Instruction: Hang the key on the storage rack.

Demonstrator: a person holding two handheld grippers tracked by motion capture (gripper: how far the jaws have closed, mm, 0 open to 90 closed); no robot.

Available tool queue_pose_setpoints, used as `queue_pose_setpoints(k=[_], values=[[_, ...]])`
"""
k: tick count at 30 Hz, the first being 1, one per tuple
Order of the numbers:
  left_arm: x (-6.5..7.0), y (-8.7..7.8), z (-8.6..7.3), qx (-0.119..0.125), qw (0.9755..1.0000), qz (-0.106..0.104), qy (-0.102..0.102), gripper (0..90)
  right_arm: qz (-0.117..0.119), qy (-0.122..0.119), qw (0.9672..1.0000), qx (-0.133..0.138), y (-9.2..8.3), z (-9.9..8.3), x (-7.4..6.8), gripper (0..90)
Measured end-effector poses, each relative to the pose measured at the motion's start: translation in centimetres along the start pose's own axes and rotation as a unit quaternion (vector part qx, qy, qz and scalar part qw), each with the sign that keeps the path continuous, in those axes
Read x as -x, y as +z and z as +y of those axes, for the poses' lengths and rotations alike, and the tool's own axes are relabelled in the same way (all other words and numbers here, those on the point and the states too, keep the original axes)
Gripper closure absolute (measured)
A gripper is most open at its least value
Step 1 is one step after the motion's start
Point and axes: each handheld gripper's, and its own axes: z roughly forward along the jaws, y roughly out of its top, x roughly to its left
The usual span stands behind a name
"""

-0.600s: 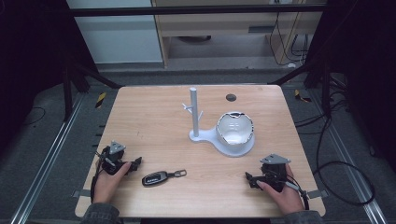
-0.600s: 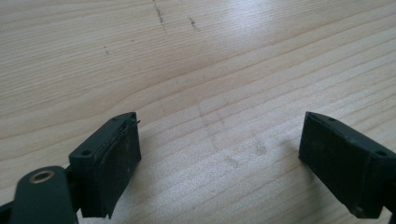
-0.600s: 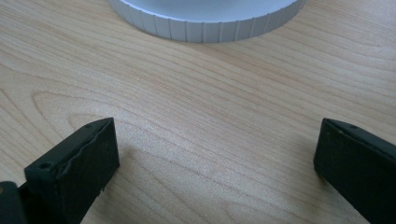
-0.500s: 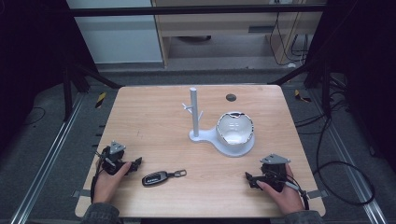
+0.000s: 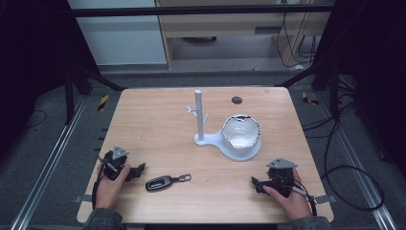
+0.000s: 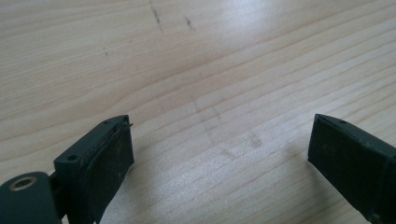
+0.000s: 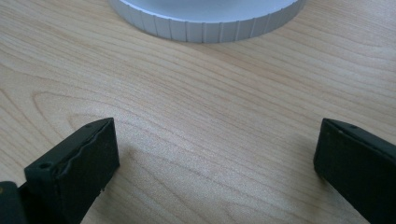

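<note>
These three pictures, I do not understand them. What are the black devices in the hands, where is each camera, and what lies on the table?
No robot is here. A person holds a black two-jaw left gripper and a black two-jaw right gripper, one in each hand. The high view looks down on the light wooden table. The other two cameras ride on the grippers and look along their jaws, which stand wide apart with nothing between them. On the table lie a black car key with a metal ring, close to the left gripper, and a white stand with an upright post and a round dish. The right gripper view shows the ribbed edge of that stand.
</note>
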Motion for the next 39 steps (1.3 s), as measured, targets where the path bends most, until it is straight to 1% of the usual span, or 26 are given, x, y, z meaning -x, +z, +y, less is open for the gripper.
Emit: queue_pose_setpoints(k=[2, 4, 6, 9, 10, 13, 14, 15, 16, 18, 20, 21, 22, 23, 24, 25, 26, 27, 30, 31, 32, 33, 36, 37, 38, 39], values=[[0.2, -0.4, 0.2, 0.014, 0.9999, -0.006, -0.003, 6.1, 0.0, 0.0, 1.0, 0.0, 0.0, 0.0, 0.0, 0.4], [0.5, -0.7, 0.5, 0.019, 0.9998, -0.009, 0.003, 6.1, 0.0, 0.0, 1.0, 0.0, 0.0, 0.0, 0.0, 0.4], [0.9, -1.0, 0.8, 0.034, 0.9993, -0.014, 0.005, 6.1, 0.0, 0.0, 1.0, 0.0, 0.0, 0.0, 0.0, 0.4], [1.4, -1.4, 1.1, 0.043, 0.9989, -0.019, 0.008, 6.1, 0.001, 0.001, 1.0, 0.0, 0.0, 0.0, 0.0, 0.5], [2.0, -1.8, 1.3, 0.043, 0.9986, -0.026, 0.019, 6.1, 0.001, 0.001, 1.0, 0.0, 0.0, 0.0, 0.0, 0.5], [2.6, -2.1, 1.5, 0.045, 0.9981, -0.034, 0.027, 6.0, 0.001, 0.001, 1.0, 0.0, 0.0, 0.0, 0.0, 0.5], [2.8, -2.2, 1.8, 0.042, 0.9979, -0.037, 0.033, 6.0, 0.0, 0.001, 1.0, 0.0, 0.0, 0.0, 0.0, 0.5], [3.6, -2.5, 2.4, 0.043, 0.9971, -0.044, 0.044, 6.0, 0.001, 0.001, 1.0, 0.0, 0.0, 0.0, 0.0, 0.5], [3.6, -2.5, 2.4, 0.043, 0.9971, -0.044, 0.044, 6.0, 0.001, 0.001, 1.0, 0.0, 0.0, 0.0, 0.0, 0.5], [4.5, -3.0, 3.1, 0.038, 0.996, -0.055, 0.059, 6.0, 0.001, -0.001, 1.0, -0.001, 0.0, 0.0, 0.0, 0.4], [5.6, -3.3, 3.9, 0.033, 0.9939, -0.068, 0.08, 5.9, 0.0, -0.001, 1.0, 0.0, 0.0, 0.0, 0.0, 0.4], [6.7, -3.5, 4.7, 0.021, 0.9917, -0.076, 0.101, 5.5, 0.001, -0.001, 1.0, 0.0, 0.0, 0.0, 0.0, 0.4], [7.2, -3.6, 5.0, 0.015, 0.9907, -0.079, 0.109, 5.5, 0.0, -0.001, 1.0, -0.001, 0.0, 0.0, 0.1, 0.4], [7.7, -3.7, 5.3, 0.01, 0.9899, -0.085, 0.113, 5.6, 0.0, 0.0, 1.0, -0.001, 0.0, 0.0, 0.0, 0.4], [7.7, -3.7, 5.3, 0.01, 0.9899, -0.085, 0.113, 5.6, 0.0, 0.0, 1.0, -0.001, 0.0, 0.0, 0.0, 0.4], [8.5, -3.7, 5.8, -0.011, 0.9876, -0.098, 0.121, 5.6, 0.0, 0.001, 1.0, -0.001, 0.0, 0.0, 0.0, 0.4], [8.8, -3.7, 6.1, -0.024, 0.9862, -0.102, 0.128, 5.6, 0.0, -0.001, 1.0, 0.0, 0.0, 0.0, 0.1, 0.4], [8.8, -3.7, 6.1, -0.024, 0.9862, -0.102, 0.128, 5.7, 0.0, 0.0, 1.0, 0.0, 0.0, 0.0, 0.0, 0.4], [9.6, -3.6, 6.8, -0.049, 0.9819, -0.104, 0.15, 5.7, 0.0, 0.0, 1.0, 0.0, 0.0, 0.0, 0.0, 0.4], [10.0, -3.6, 7.4, -0.061, 0.9793, -0.103, 0.163, 5.7, 0.001, 0.0, 1.0, 0.0, 0.0, 0.0, 0.0, 0.4], [10.3, -3.6, 7.8, -0.064, 0.9784, -0.104, 0.166, 5.7, 0.001, 0.0, 1.0, 0.0, 0.0, 0.0, 0.1, 0.4], [10.3, -3.6, 7.8, -0.064, 0.9784, -0.104, 0.166, 5.7, 0.001, 0.0, 1.0, 0.0, 0.0, 0.0, 0.1, 0.4], [10.9, -3.5, 8.8, -0.075, 0.9756, -0.108, 0.176, 5.7, 0.002, -0.001, 1.0, 0.0, 0.0, 0.0, 0.1, 0.4], [11.1, -3.4, 9.1, -0.081, 0.9731, -0.112, 0.184, 5.7, 0.002, -0.001, 1.0, 0.0, 0.0, 0.0, 0.1, 0.4], [11.8, -3.1, 9.6, -0.102, 0.966, -0.125, 0.202, 6.4, 0.002, -0.001, 1.0, 0.0, 0.0, 0.0, 0.1, 0.4], [11.8, -3.1, 9.6, -0.102, 0.966, -0.125, 0.202, 6.4, 0.002, -0.001, 1.0, 0.0, 0.0, 0.0, 0.1, 0.4]])
